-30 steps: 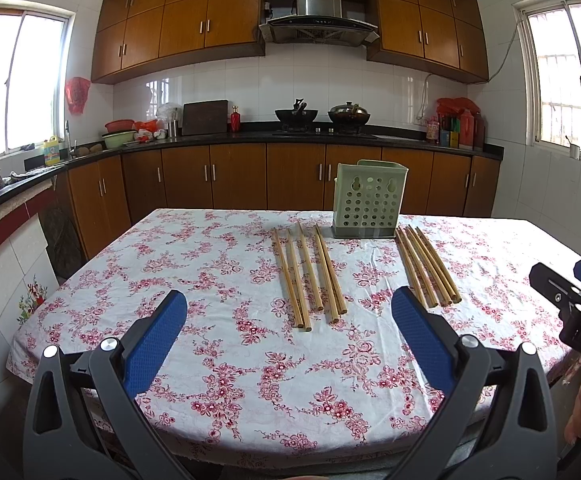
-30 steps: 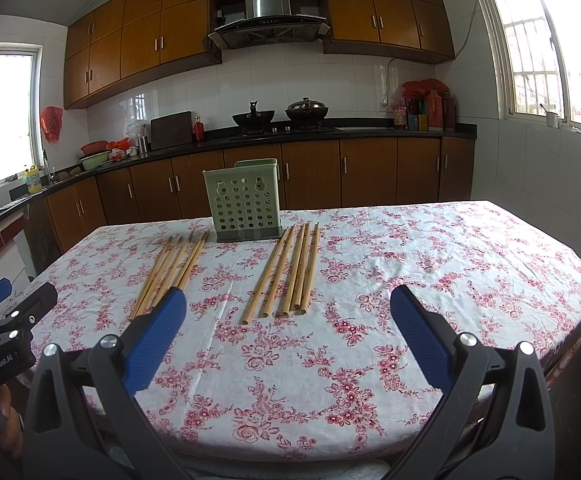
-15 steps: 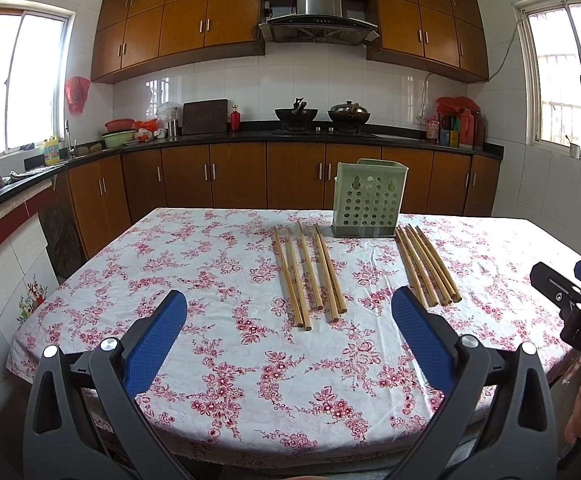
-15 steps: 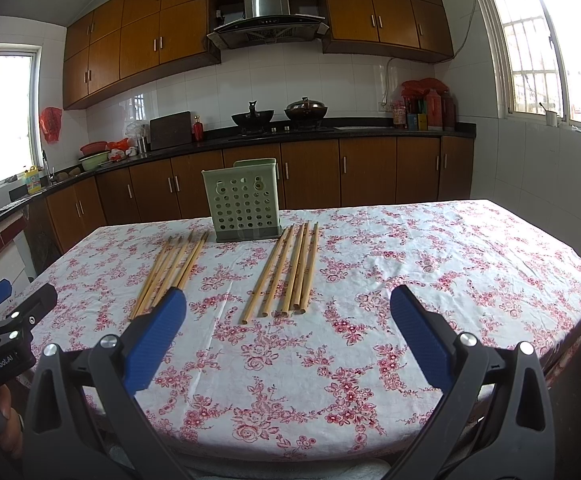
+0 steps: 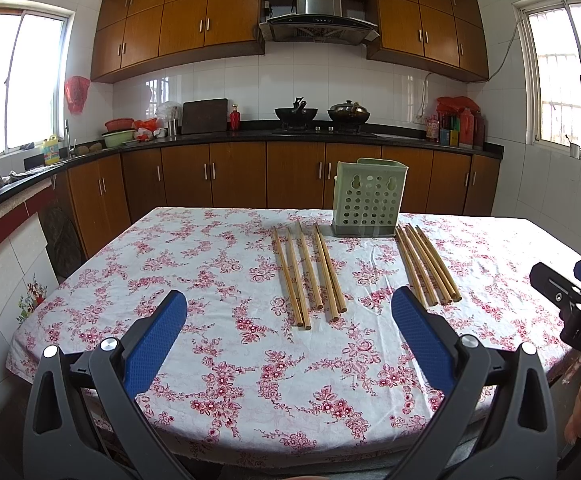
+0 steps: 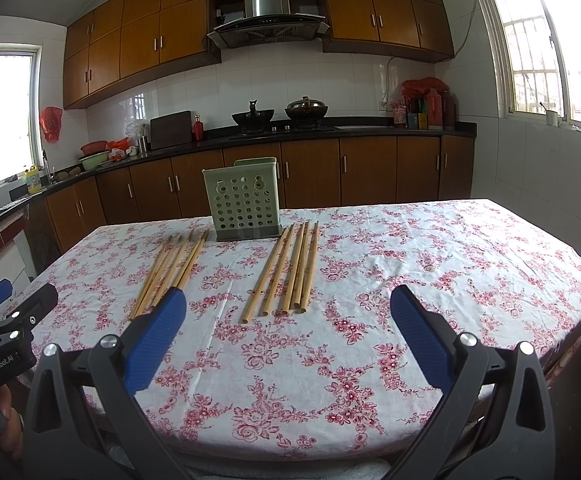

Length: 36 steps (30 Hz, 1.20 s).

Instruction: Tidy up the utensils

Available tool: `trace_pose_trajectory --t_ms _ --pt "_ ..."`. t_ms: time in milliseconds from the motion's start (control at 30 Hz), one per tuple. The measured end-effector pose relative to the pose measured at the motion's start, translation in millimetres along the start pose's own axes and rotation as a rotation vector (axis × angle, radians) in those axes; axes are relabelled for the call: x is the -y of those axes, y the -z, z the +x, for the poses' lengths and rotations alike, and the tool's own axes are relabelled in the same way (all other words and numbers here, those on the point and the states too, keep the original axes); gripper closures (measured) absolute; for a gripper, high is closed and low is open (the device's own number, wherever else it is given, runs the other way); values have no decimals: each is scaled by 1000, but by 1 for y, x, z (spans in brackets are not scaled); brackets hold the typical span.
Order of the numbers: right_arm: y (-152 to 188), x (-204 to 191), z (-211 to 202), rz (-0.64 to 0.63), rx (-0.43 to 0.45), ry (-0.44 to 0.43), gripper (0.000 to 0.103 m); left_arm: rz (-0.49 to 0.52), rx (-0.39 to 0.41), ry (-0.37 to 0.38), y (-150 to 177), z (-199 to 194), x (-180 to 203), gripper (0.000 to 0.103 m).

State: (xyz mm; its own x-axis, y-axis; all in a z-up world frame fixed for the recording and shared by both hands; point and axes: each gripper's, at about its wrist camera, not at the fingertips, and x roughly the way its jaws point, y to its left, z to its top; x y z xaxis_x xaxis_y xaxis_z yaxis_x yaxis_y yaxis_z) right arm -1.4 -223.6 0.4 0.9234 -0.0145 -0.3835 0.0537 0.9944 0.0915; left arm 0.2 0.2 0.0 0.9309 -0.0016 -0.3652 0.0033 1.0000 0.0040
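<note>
A green perforated utensil holder (image 5: 368, 199) stands upright at the far side of the table; it also shows in the right wrist view (image 6: 243, 204). Two groups of wooden chopsticks lie flat in front of it: a left group (image 5: 308, 272) (image 6: 170, 270) and a right group (image 5: 426, 264) (image 6: 288, 268). My left gripper (image 5: 288, 310) is open and empty, above the near table edge, short of the left group. My right gripper (image 6: 288, 308) is open and empty, near the right group's near ends. Each gripper shows at the other view's edge.
The table (image 5: 210, 264) has a white cloth with red flowers. Behind it run brown kitchen cabinets (image 5: 234, 176) under a black counter with pots (image 5: 296, 113), bowls and bottles. Windows are at left and right. A tiled wall stands to the right.
</note>
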Motion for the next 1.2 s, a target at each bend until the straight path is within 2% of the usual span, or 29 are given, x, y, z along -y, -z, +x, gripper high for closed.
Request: trace_pose_trajectory --t_ms 967,1200 --pt "0 0 2 2 -7 2 4 0 -5 1 0 0 0 2" --pt "0 10 20 26 -65 1 4 -2 -37 3 15 9 1 2"
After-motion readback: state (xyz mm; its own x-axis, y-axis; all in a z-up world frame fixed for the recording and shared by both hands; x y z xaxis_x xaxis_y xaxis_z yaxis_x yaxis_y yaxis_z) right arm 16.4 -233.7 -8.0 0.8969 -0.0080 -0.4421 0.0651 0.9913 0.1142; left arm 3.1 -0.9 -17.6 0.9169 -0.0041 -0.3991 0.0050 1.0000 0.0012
